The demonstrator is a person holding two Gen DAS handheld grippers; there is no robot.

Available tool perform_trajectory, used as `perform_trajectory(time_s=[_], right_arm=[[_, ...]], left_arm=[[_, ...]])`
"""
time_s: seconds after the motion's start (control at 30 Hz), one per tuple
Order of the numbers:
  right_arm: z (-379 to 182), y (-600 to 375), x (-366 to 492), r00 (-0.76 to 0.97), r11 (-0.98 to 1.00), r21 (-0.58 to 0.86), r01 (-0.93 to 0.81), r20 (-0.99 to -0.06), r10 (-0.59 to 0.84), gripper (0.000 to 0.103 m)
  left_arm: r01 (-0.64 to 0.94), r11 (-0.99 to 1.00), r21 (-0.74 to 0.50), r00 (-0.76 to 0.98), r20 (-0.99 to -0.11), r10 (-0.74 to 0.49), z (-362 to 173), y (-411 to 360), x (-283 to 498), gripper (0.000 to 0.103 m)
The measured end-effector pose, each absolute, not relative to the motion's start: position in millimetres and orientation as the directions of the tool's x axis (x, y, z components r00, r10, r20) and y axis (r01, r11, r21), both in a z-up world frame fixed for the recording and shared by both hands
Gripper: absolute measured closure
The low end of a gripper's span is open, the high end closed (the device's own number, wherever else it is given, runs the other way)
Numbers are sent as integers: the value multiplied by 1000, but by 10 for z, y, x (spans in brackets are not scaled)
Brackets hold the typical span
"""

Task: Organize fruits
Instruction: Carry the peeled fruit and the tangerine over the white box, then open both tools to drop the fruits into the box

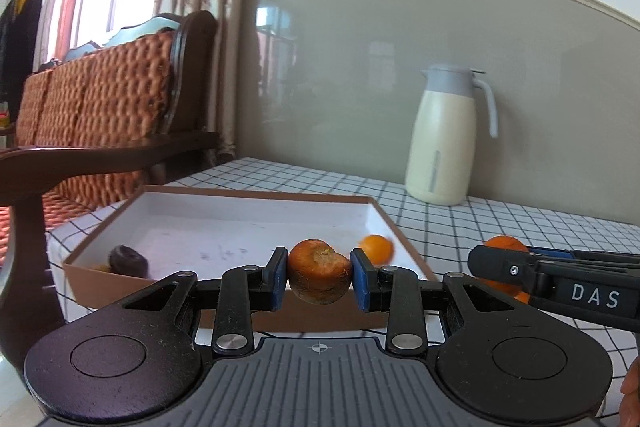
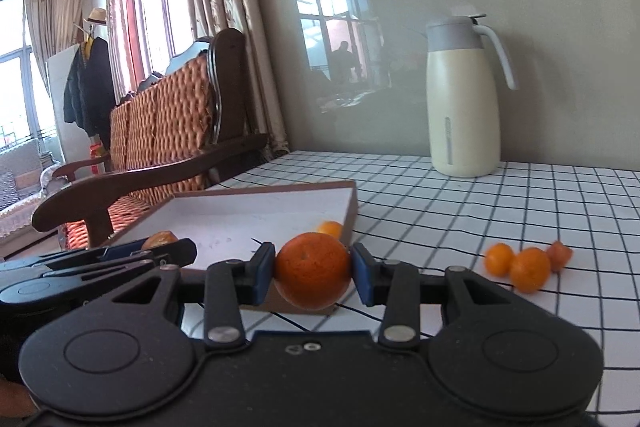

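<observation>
Both sets of jaws are clamped on fruit. On the left gripper [image 1: 319, 277] the blue pads [image 1: 280, 277] pinch a rough, blemished orange [image 1: 320, 275] with a pale scarred patch on top, held clear of the surface just before the near wall of the box [image 1: 256, 315]. On the right gripper [image 2: 313, 275] the pads press on a smooth, round orange [image 2: 313, 276], held above the box's near right corner.

The box is a shallow brown tray with a white floor, lying on the checked surface [image 2: 460, 211]. Inside it, a small orange [image 1: 376, 248] sits near the right wall, and a dark, purplish fruit [image 1: 128, 260] lies in the near left corner with a bit of something yellow beside it that is too hidden to name.

In the left wrist view the right gripper reaches in from the right edge with its orange partly showing behind the fingers. In the right wrist view the left gripper enters from the left, its fruit peeking over the fingers.

On the surface to the right of the box, well apart from it, three small fruits [image 2: 528, 267] lie in a close row: two orange ones touching and a smaller reddish one just behind them.

A cream jug [image 2: 464, 99] with a grey top and handle stands upright at the back of the surface near the wall. A wooden bench [image 1: 100, 115] with woven cushions stands to the left of the surface, beside curtains and a window.
</observation>
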State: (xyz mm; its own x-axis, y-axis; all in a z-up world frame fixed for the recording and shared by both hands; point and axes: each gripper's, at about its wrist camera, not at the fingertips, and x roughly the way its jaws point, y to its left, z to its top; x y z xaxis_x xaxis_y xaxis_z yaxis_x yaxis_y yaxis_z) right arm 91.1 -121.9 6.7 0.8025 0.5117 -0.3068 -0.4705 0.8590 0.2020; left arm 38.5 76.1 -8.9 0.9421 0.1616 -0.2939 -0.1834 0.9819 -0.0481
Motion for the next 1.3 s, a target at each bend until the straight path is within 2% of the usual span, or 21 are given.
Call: perform_trajectory(time_s=[0.7, 1.3], right_arm=[[93, -767, 1163, 813, 852, 220, -475, -261, 521, 70], [61, -500, 1534, 814, 863, 219, -455, -291, 502, 70]], left_arm=[[-338, 939, -72, 908, -287, 305, 16, 1543, 451, 69], [-380, 922, -79, 888, -311, 340, 47, 1893, 873, 69]])
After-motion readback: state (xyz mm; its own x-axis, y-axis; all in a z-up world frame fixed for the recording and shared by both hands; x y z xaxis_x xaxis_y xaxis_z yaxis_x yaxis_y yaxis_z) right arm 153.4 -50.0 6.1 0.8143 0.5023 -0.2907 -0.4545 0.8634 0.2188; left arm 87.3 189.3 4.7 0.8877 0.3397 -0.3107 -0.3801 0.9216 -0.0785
